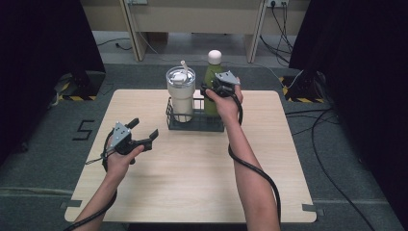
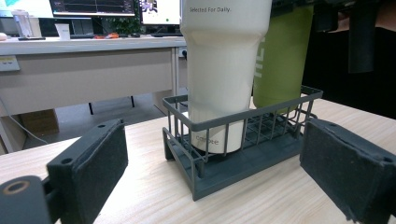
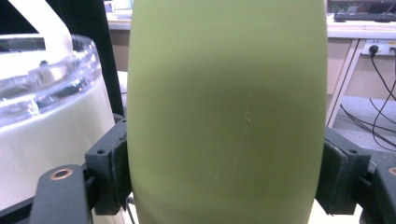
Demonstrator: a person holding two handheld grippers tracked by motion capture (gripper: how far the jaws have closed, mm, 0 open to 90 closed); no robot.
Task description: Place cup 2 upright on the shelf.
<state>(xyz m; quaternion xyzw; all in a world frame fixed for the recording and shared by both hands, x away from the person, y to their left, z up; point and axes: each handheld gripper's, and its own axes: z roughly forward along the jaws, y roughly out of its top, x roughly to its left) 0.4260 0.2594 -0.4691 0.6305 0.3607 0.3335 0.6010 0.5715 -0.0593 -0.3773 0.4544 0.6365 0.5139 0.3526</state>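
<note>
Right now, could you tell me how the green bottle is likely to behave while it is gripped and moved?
The green bottle looks rigid, so it should hold its shape in the right tool. Its smooth, rounded wall may slip or twist between the pads. Tall and narrow, it could tip if set down carelessly in the wire basket beside the white tumbler.

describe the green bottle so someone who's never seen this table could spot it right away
On the far side of the light wooden table stands a dark wire basket. Two drinks containers stand in it: a white tumbler with a straw, and beside it the green bottle, held by the right gripper. It is matte olive green with a rounded white cap.
</note>
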